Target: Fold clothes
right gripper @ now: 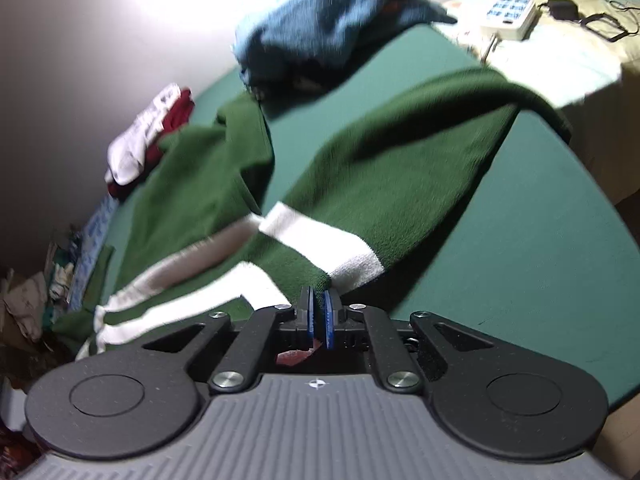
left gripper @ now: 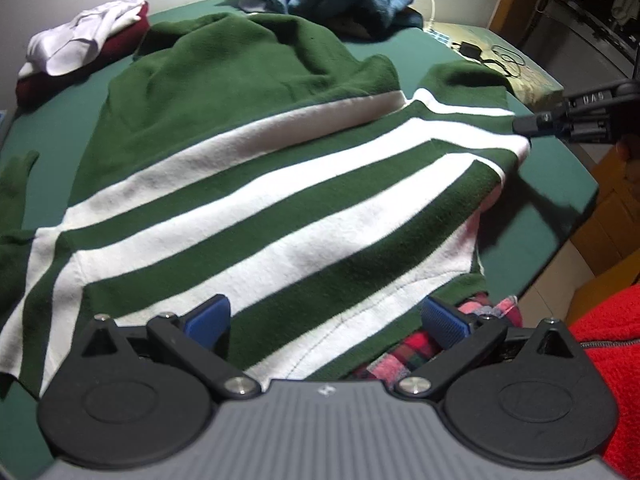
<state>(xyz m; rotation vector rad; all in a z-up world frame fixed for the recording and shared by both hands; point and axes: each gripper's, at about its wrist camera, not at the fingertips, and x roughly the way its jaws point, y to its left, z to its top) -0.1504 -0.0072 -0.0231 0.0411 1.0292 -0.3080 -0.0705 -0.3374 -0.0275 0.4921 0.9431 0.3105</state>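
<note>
sweater: i see the green sweater with white stripes [left gripper: 256, 184] spread over the green surface [left gripper: 552, 184], its near hem hanging toward me over a red plaid cloth [left gripper: 404, 348].
left gripper: my left gripper [left gripper: 326, 318] hovers over the near hem with its jaws wide, blue pads [left gripper: 208, 320] apart and nothing pinched between them.
right gripper: my right gripper [right gripper: 319, 312] has its jaws narrow, clamped on the sweater's edge close by a white stripe; in the left wrist view it shows as a dark arm at the sweater's right edge.
sleeve: from the right wrist view a green sleeve [right gripper: 420, 152] runs away from the pinched spot toward the far corner of the surface.
far pile: a blue garment [right gripper: 320, 28] lies heaped at the back.
side pile: white cloth on dark red cloth [left gripper: 80, 44] sits at the far left.
beside the surface: a white power strip [right gripper: 510, 14] and a black adapter with cable [left gripper: 472, 50].
</note>
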